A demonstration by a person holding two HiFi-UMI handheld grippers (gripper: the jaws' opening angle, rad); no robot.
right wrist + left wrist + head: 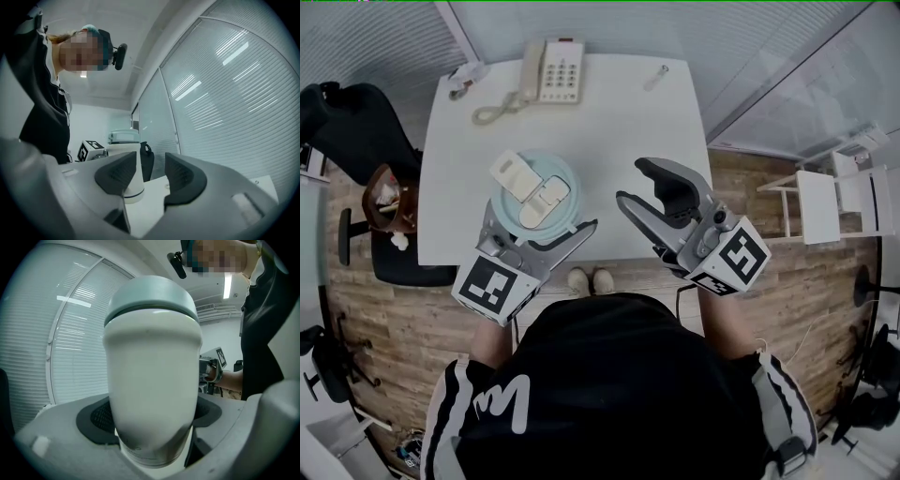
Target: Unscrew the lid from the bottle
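Note:
A pale bottle (534,192) with a light blue-green lid (546,178) and a white flip cap stands near the white table's (609,131) front edge. My left gripper (542,223) is shut on the bottle's body, one jaw on each side. In the left gripper view the bottle (152,380) fills the space between the pads, with the lid (150,296) on top. My right gripper (633,181) is to the right of the bottle, apart from it, with its jaws partly apart and nothing between them. The right gripper view shows the bottle (126,154) beyond its dark pads (117,173).
A cream telephone (553,70) with a coiled cord sits at the table's far edge, and small items lie at both far corners. A black chair (356,122) and a brown bag (389,197) stand to the left. A white stand (834,202) is on the right.

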